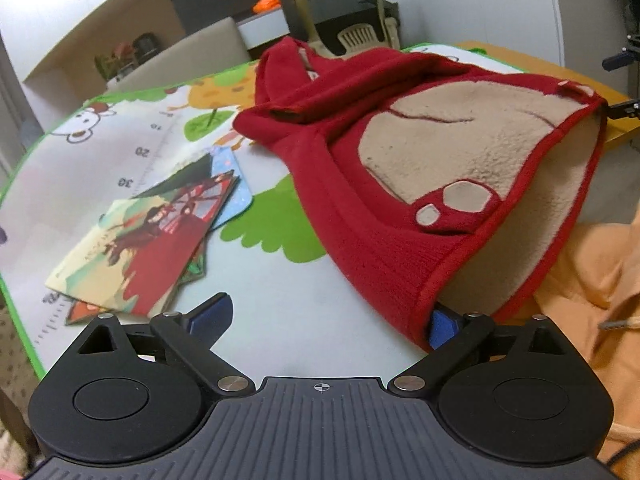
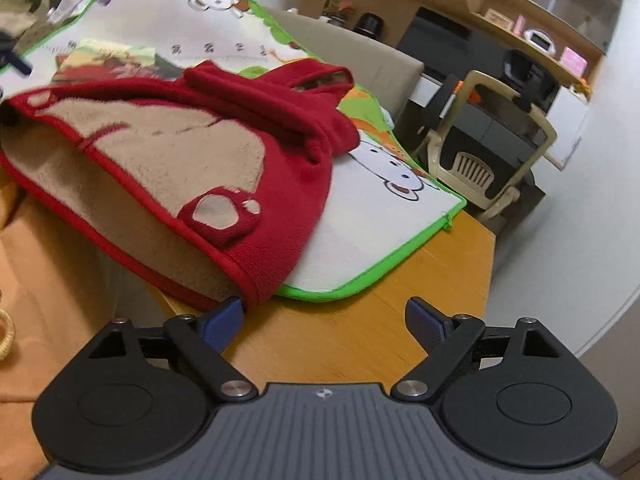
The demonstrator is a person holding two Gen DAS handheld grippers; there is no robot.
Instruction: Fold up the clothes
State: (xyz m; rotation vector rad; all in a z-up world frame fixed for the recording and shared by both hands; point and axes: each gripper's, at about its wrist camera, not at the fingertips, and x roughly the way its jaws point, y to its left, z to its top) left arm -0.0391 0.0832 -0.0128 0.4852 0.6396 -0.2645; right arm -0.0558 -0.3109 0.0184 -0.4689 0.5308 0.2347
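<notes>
Red-and-beige fleece garment (image 1: 420, 152) rumpled on mat.

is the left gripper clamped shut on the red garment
No, the left gripper is open, its blue fingers spread wide, one beside the red garment's hem.

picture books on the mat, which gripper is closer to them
Left. The left gripper is beside the picture books, which lie just ahead to its left. The right gripper is across the red fleece garment from them.
</notes>
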